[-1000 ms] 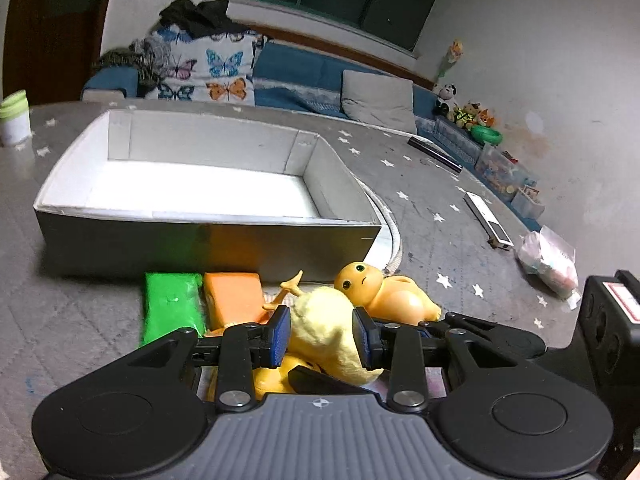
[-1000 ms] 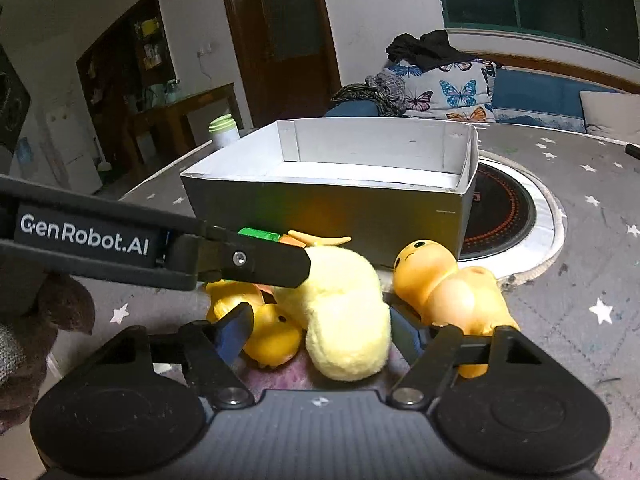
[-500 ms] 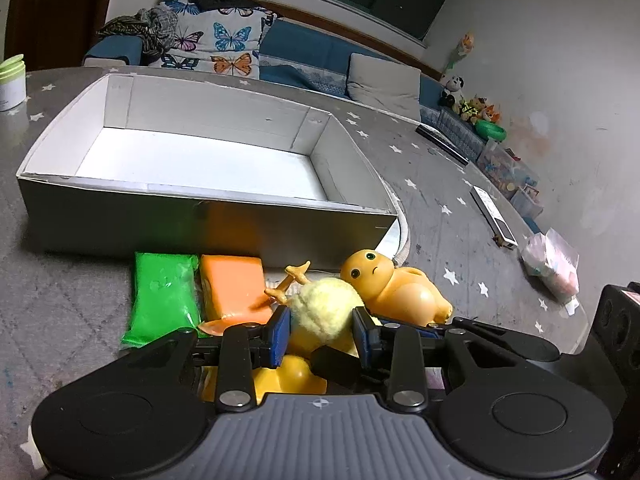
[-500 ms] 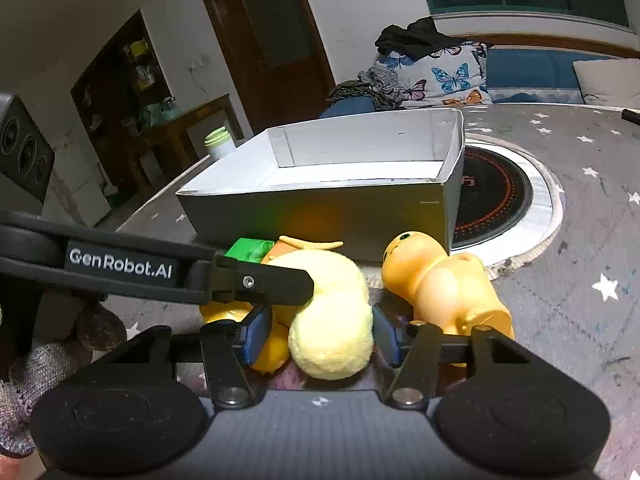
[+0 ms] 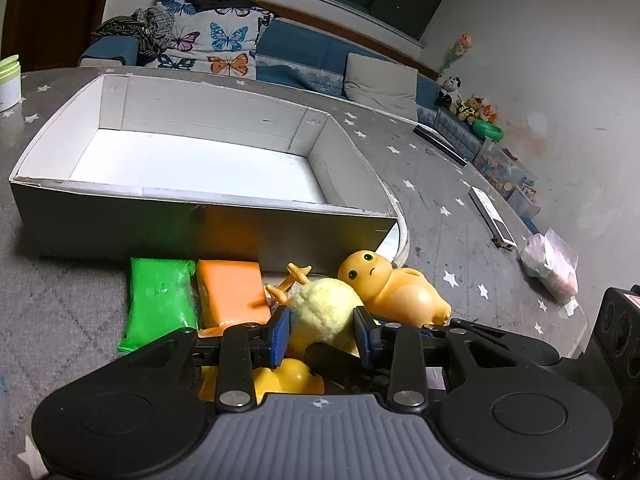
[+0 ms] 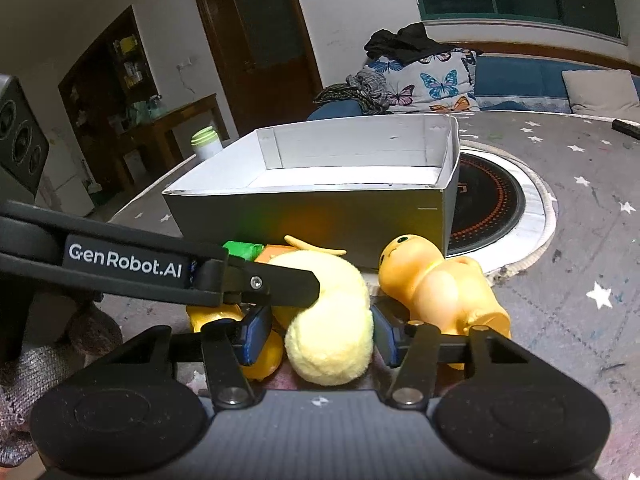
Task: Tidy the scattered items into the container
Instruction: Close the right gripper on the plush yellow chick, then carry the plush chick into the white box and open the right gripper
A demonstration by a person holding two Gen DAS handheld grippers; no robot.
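A fluffy yellow plush chick [image 5: 322, 312] with orange feet lies before the white box [image 5: 208, 196], and my left gripper [image 5: 321, 334] is shut on it, blue pads pressing both sides. My right gripper [image 6: 320, 336] is shut on the same plush chick [image 6: 332, 340] from the other end. The left gripper's finger [image 6: 280, 280] crosses in from the left and touches the chick's top. An orange rubber doll [image 5: 396, 292] lies beside it on the right. A green clay pack [image 5: 160, 300] and an orange clay pack [image 5: 232, 296] lie by the box wall. A small yellow duck [image 6: 216, 316] sits partly hidden beneath.
The white box [image 6: 360, 160] holds nothing and partly covers a round black cooktop [image 6: 492, 204]. A green-lidded cup [image 5: 9, 80] stands far left. A white remote [image 5: 490, 216], a dark remote [image 5: 440, 144] and a plastic bag [image 5: 552, 264] lie to the right on the star-patterned table.
My right gripper's jaws have closed from wide open onto the plush chick. Both cameras have risen a little, so more of the box's inside shows.
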